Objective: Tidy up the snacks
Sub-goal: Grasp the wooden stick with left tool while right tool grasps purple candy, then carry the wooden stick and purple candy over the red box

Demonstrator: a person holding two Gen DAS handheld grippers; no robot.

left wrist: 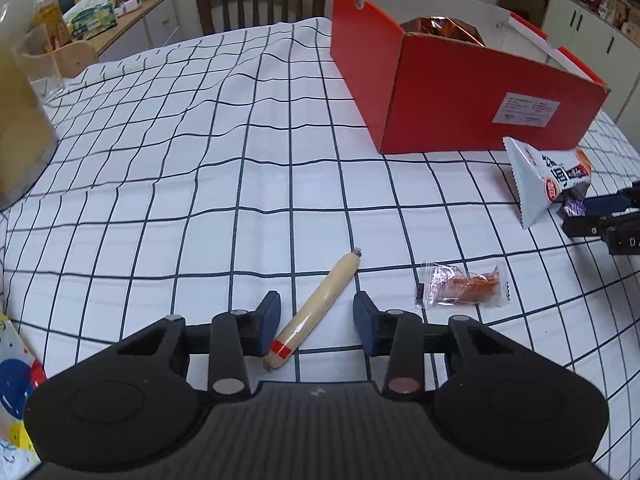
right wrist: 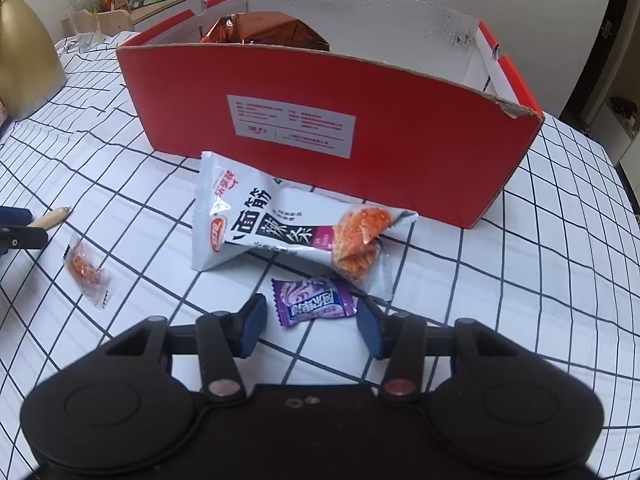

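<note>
Left wrist view: left gripper (left wrist: pixel 316 322) low over checked tablecloth (left wrist: pixel 160 184), jaws apart, sausage stick (left wrist: pixel 316 312) lying diagonally between them, red-banded end near left pad. Clear-wrapped spicy snack (left wrist: pixel 464 288) just right of the fingers. Red cardboard box (left wrist: pixel 460 92) ahead-right. Right wrist view: right gripper (right wrist: pixel 311 322) jaws apart, purple candy (right wrist: pixel 314 302) between fingertips; white gluten-strip packet (right wrist: pixel 288 220) just beyond, before the box.

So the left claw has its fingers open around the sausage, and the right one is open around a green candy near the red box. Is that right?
Almost. The candy between the right gripper fingers is purple, not green, as the right wrist view shows. The rest holds: the left gripper is open around the sausage, and the red box stands close behind.
</note>
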